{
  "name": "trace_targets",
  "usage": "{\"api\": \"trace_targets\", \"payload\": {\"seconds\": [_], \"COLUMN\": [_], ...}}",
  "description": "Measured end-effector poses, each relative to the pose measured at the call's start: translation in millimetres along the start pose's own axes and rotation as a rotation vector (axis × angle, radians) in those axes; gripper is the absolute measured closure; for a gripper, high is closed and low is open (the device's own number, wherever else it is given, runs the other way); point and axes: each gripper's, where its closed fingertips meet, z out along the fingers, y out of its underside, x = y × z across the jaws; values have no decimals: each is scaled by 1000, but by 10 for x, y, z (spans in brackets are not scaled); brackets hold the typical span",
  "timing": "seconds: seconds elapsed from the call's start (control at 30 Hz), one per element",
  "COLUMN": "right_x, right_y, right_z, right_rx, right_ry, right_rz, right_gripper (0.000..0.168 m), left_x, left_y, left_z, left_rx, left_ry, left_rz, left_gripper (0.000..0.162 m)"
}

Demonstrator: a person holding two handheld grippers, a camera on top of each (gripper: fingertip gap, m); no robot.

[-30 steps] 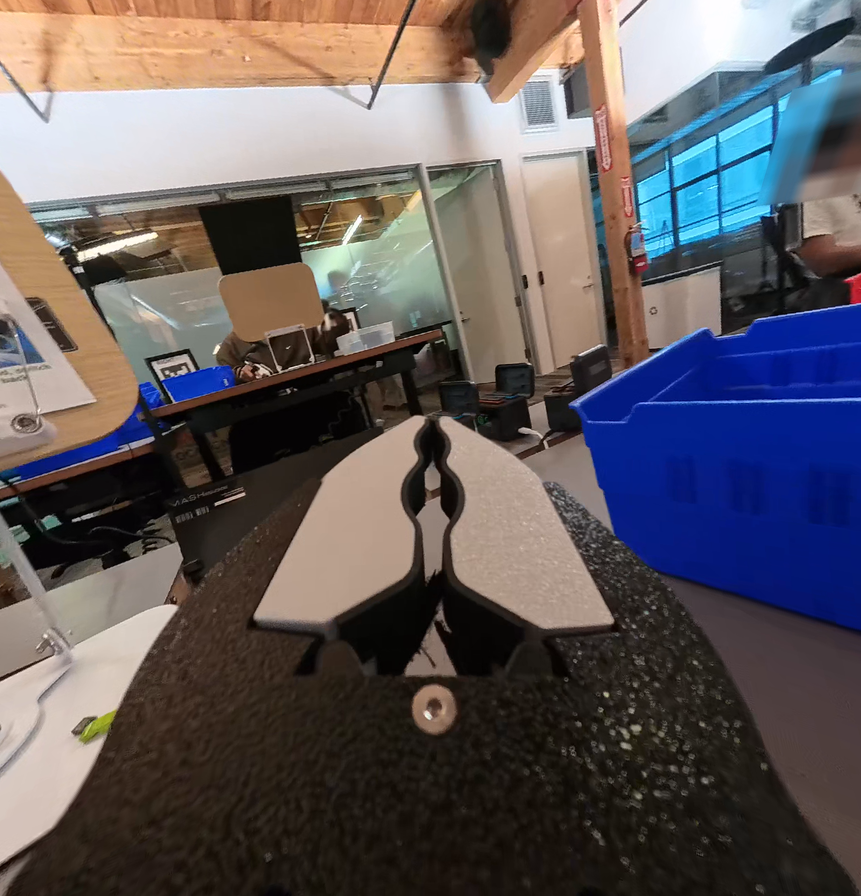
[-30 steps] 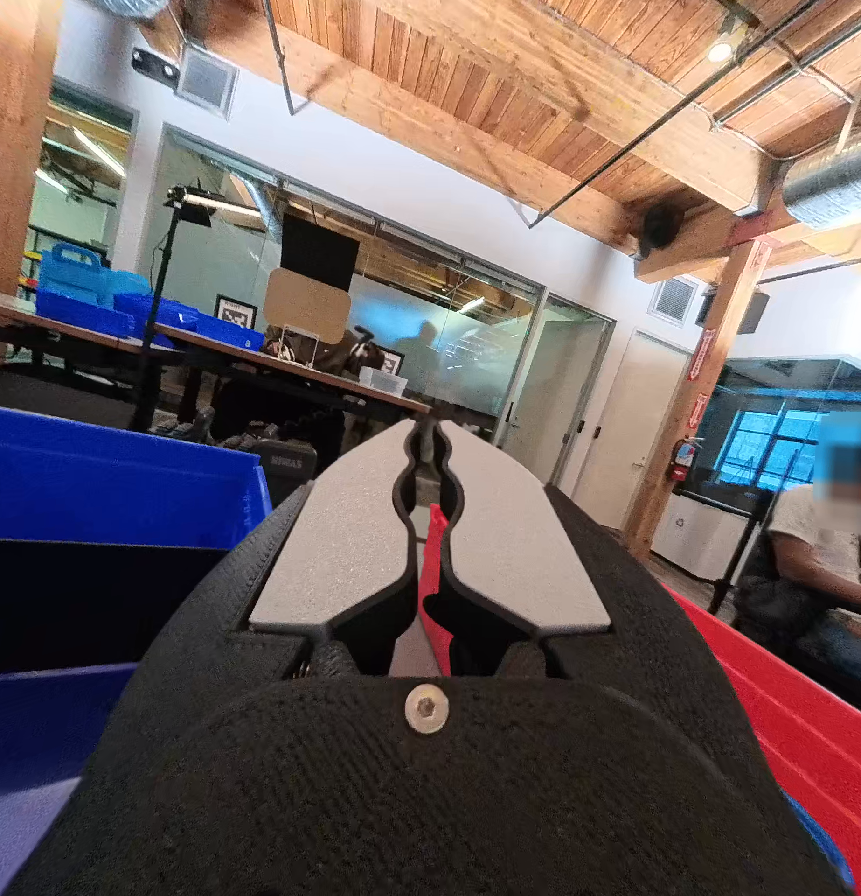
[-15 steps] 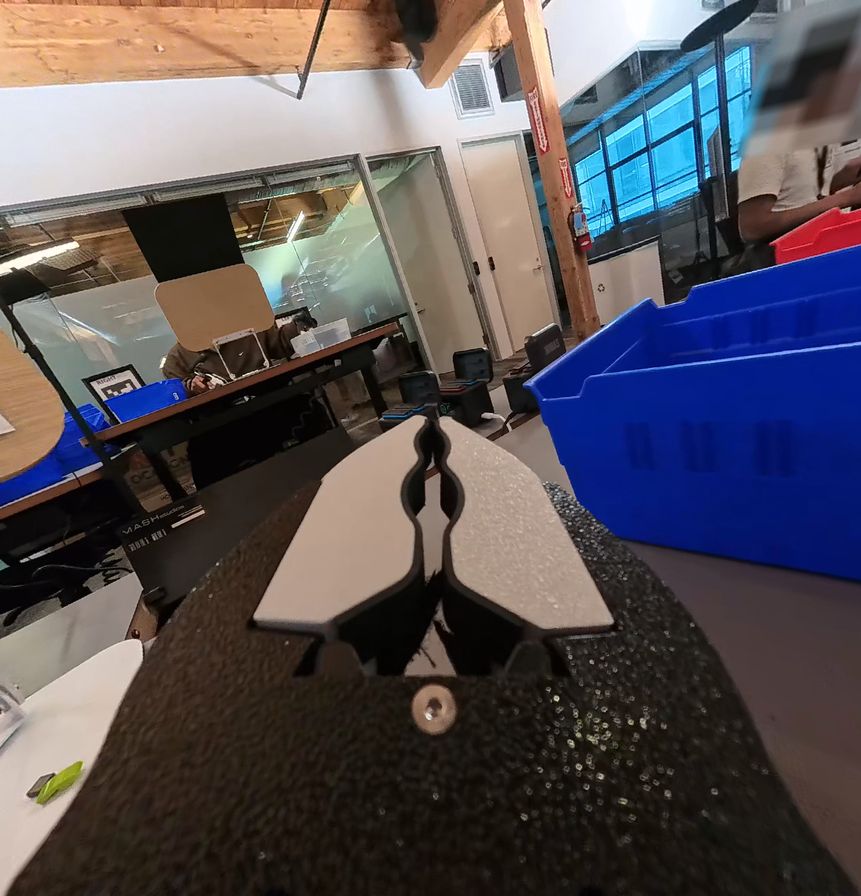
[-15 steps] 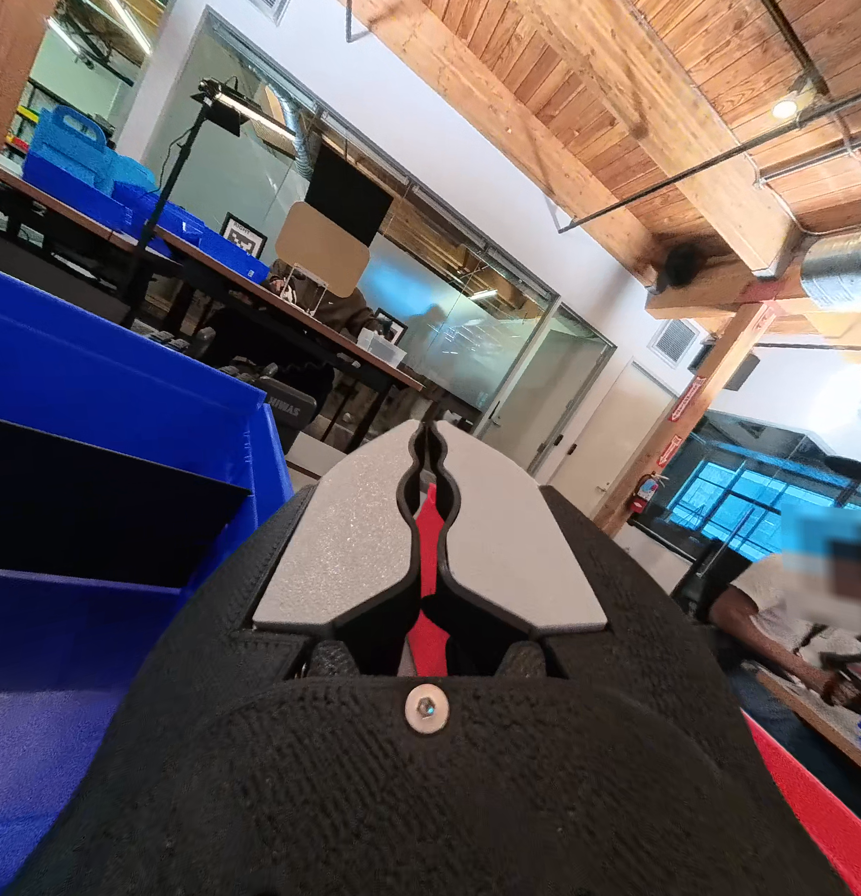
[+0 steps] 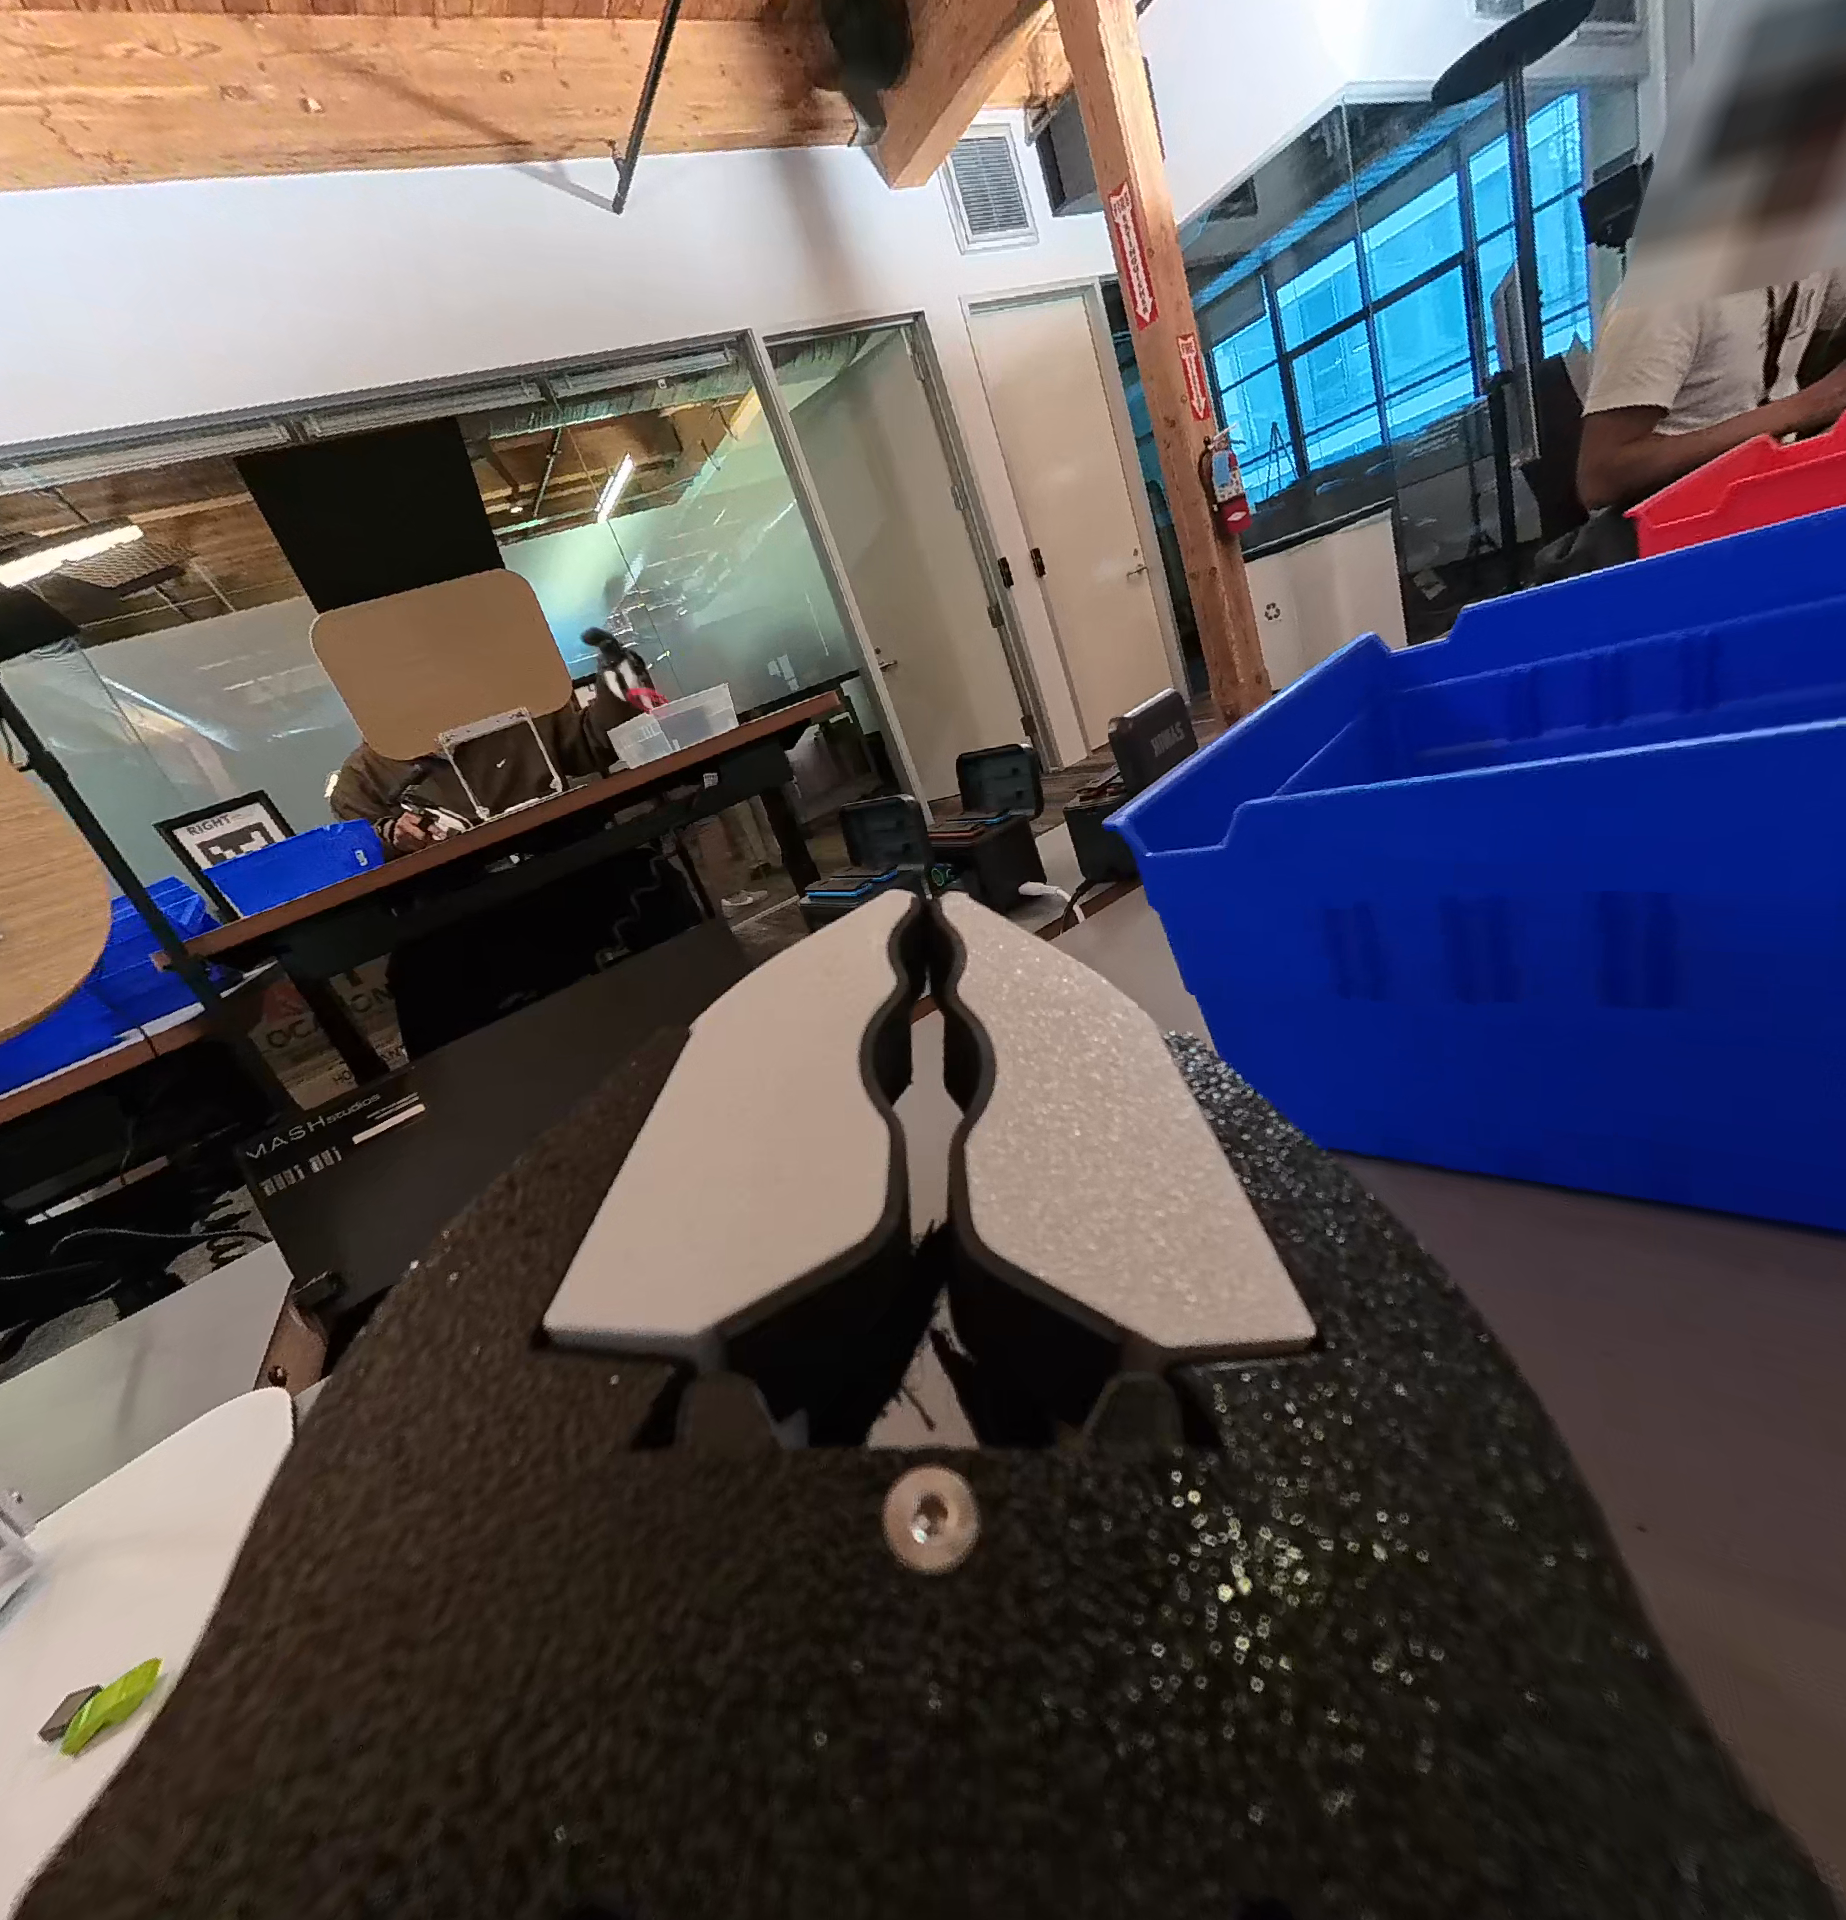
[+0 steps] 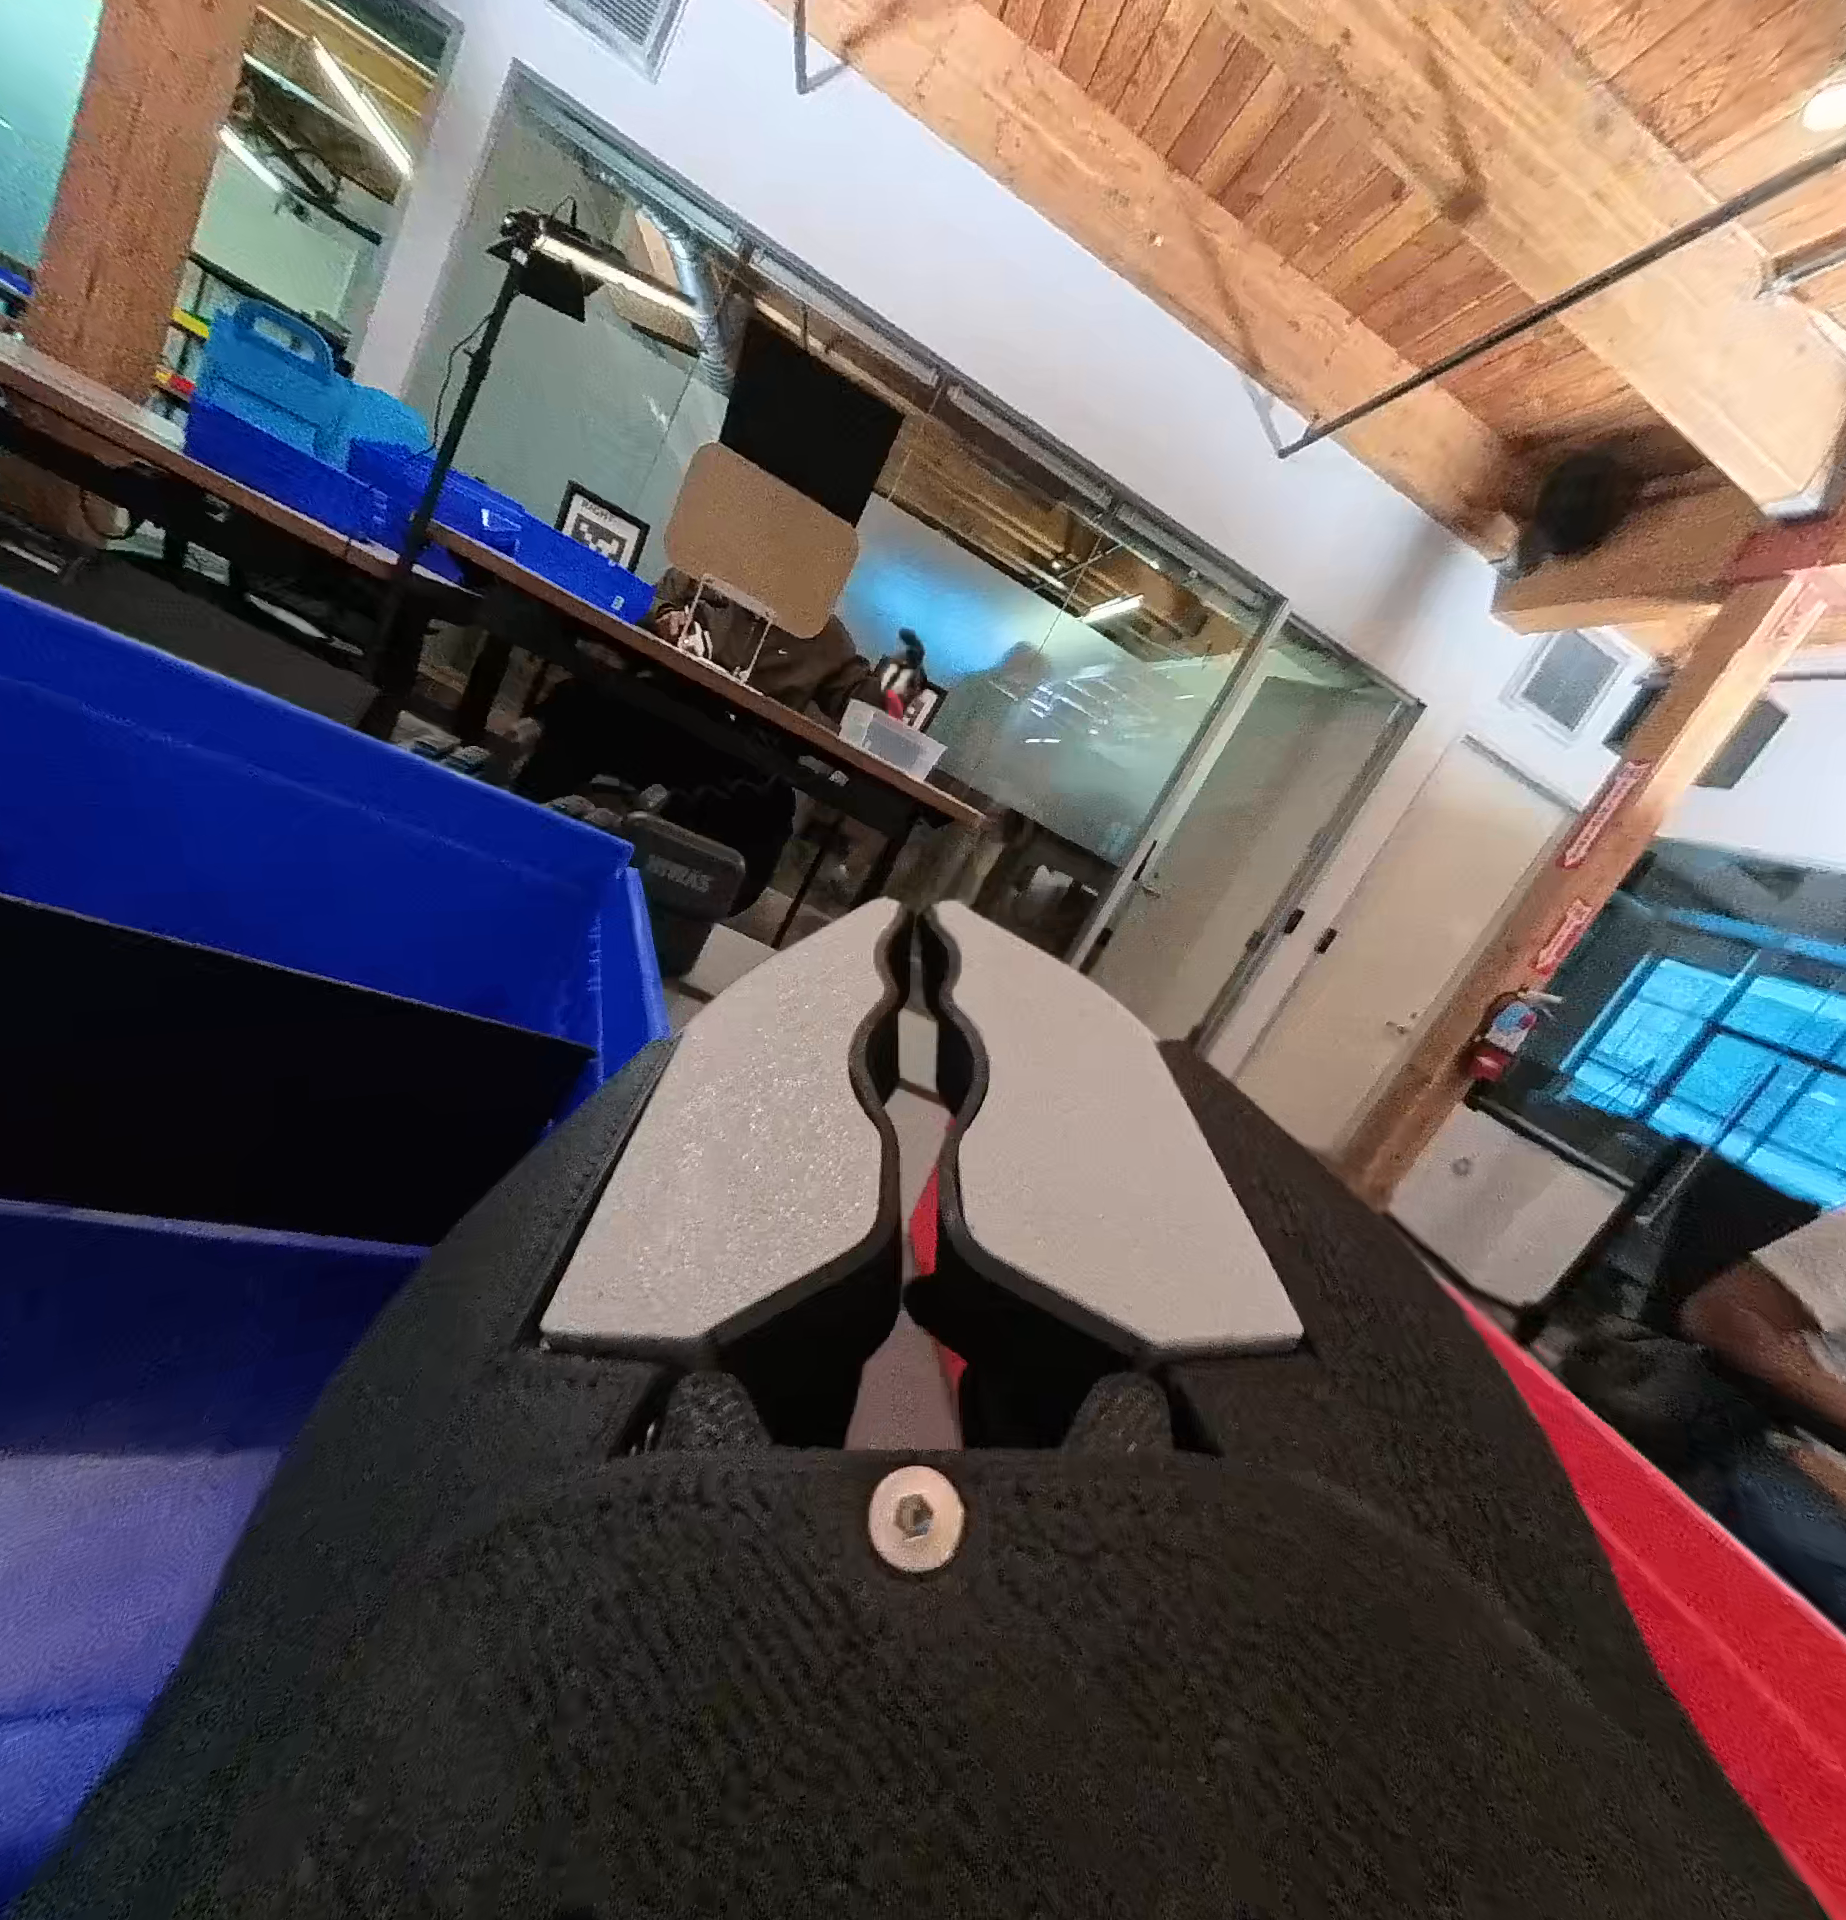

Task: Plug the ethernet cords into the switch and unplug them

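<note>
My left gripper [image 5: 929, 914] is shut and holds nothing; its grey fingers meet at the tips above a dark table [image 5: 1625, 1403]. A blue bin [image 5: 1521, 935] stands close on its right, and a white board [image 5: 88, 1662] with a small green piece [image 5: 108, 1704] lies low on its left. My right gripper [image 6: 919, 920] is shut and empty, raised and tilted. It sits between the blue bin [image 6: 275, 831] on its left and a red bin [image 6: 1677, 1538] on its right, whose red wall shows through the gap behind the fingers.
The red bin [image 5: 1760, 488] also shows behind the blue one in the left wrist view. A person in a white shirt [image 5: 1708, 353] sits at the right. Another person sits at a long far table [image 5: 545, 831]. A wooden post [image 5: 1158, 364] and black cases [image 5: 992, 842] stand beyond.
The left wrist view has swung right, so the wooden panel and white board slid out at the left. The right gripper has tipped up and rolled, showing more ceiling. Both grippers stayed shut.
</note>
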Motion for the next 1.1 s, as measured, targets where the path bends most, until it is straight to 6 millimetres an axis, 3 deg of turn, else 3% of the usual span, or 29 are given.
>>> {"api": "trace_targets", "payload": {"seconds": [0.1, 0.23, 0.3, 0.4, 0.5, 0.6, 0.67, 0.73, 0.87, 0.97, 1.1], "right_x": [36, -197, -369, -462, -531, -434, -435, -463, -615, -636, -601], "right_y": [-27, -106, 35, 344, 511, 579, 593, 598, 565, 619, 730], "right_z": [-88, -328, -446, -497, -517, -451, -403, -328, -168, 4, 228], "right_rx": [-89, -235, -393, -573, -663, -691, -690, -676, -654, -647, -669], "right_ry": [-107, -388, -494, -504, -486, -347, -296, -224, -213, -188, -148], "right_rz": [181, 412, 369, 214, 117, 11, -92, -202, -183, -205, -191], "right_gripper": [145, 122, 114, 115, 132, 156, 153, 150, 150, 148, 147], "left_x": [-8, -38, -30, 8, 164, 336, 393, 452, 487, 509, 584], "left_y": [-9, -18, -16, -15, -18, -302, -375, -284, -100, -110, -96], "left_z": [-8, -21, -19, -20, -30, -69, -92, -89, -73, -85, -79], "left_rx": [7, 14, 11, 3, -44, 25, 42, 4, -40, -28, -32], "left_ry": [-4, -14, -10, 5, 101, 242, 261, 257, 205, 195, 226], "left_rz": [-4, -24, -21, -16, -101, -221, -170, -107, 39, 131, 121], "left_gripper": [162, 162, 162, 162, 159, 158, 159, 160, 162, 162, 162]}}
